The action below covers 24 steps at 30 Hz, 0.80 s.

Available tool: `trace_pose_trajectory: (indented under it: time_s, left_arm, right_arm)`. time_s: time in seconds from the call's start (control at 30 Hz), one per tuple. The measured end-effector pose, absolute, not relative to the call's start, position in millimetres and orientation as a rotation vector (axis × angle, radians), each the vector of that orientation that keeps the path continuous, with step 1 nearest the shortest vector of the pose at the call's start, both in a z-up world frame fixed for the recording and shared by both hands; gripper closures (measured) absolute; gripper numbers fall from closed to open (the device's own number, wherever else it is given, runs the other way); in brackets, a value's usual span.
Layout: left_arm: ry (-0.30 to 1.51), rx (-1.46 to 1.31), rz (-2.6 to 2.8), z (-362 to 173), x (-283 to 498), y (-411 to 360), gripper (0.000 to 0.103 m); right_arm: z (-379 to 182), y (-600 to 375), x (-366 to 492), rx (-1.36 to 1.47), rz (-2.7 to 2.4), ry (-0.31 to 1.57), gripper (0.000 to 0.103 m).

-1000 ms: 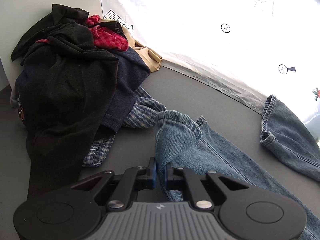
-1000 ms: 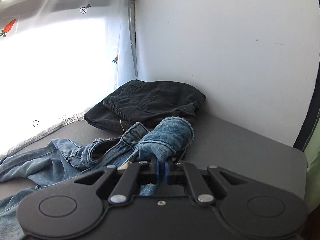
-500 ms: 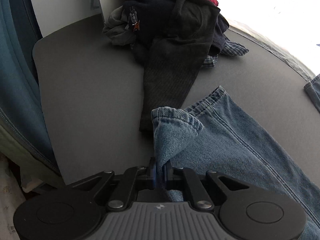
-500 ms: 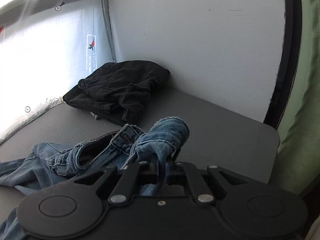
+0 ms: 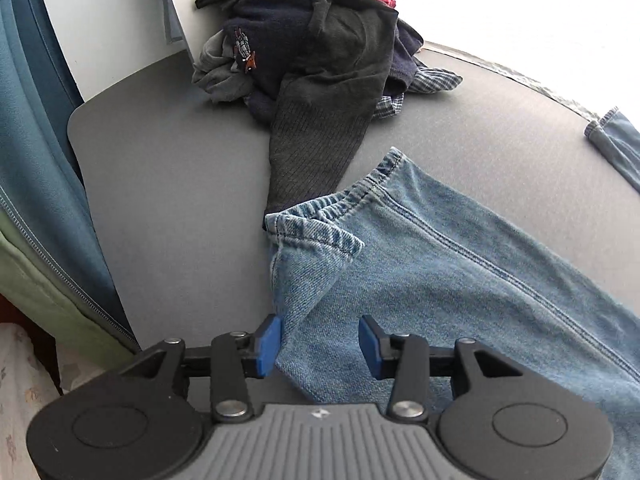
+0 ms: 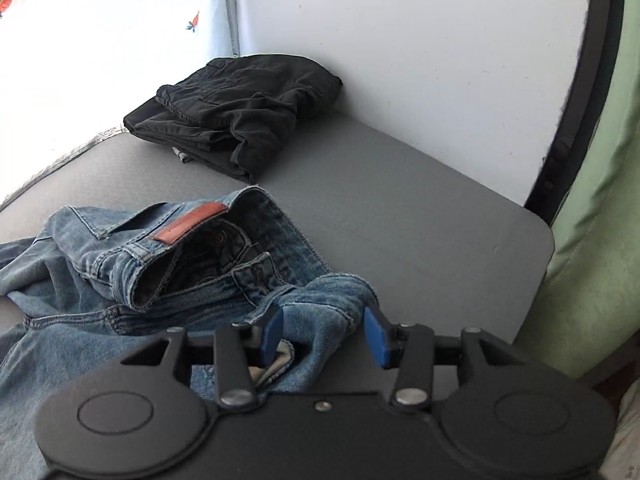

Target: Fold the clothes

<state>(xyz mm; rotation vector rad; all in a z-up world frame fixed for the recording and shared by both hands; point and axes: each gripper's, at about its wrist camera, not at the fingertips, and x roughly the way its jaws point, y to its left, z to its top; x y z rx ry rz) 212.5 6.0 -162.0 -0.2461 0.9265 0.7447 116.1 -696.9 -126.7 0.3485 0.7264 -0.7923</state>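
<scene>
— What is the left tool [image 5: 319,339] doing?

— Its blue pads [image 5: 267,340] stand spread apart, and the hem end of one leg of the blue jeans [image 5: 420,264] lies between them on the grey counter [image 5: 176,184]. The left pad looks to be right against the edge of the denim; the other is clear of it. Nothing is pinched.

— And the right tool [image 6: 325,333]?

— Spread too. The waist end of the jeans [image 6: 168,264] lies in front of it, the waistband gaping with a brown leather patch [image 6: 188,224] showing, and a bunched fold of denim sits between the pads [image 6: 376,336] — loose, not squeezed.

— So where are the jeans overall?

— Laid across the counter, leg end at the left tool, waist at the right. In the left wrist view the other leg's cuff [image 5: 612,140] shows at the far right edge, apart from the near leg.

— What else is on the counter?

— Beyond the leg hem, a heap of dark clothes [image 5: 320,52] in the corner — black, navy, some plaid and red — with one black ribbed piece [image 5: 312,152] trailing down until it touches the hem. Past the waist, folded black trousers [image 6: 236,108] lie against the white wall [image 6: 400,40].
</scene>
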Motion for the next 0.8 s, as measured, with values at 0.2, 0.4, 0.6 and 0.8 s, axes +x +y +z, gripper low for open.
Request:
trace_pose_trajectory:
  time_s: [0.2, 0.4, 0.6, 0.8]
  left_arm:
    - [0.904, -0.269, 0.674, -158, 221, -35, 0.045]
    - [0.961, -0.218, 0.562, -170, 229, -78, 0.038]
    - [1.011, -0.150, 0.504, -186, 249, -113, 0.037]
    - [1.033, -0.164, 0.518, -193, 280, -115, 0.036]
  right_arm:
    - [-119, -689, 142, 0.351, -0.579, 0.671, 0.057]
    - [-134, -661, 183, 0.253, -0.400, 0.713, 0.052]
    - [-150, -668, 224, 0.220, -0.420, 0.728, 0.052]
    - [-126, -697, 257, 0.179, -0.508, 0.587, 0.093]
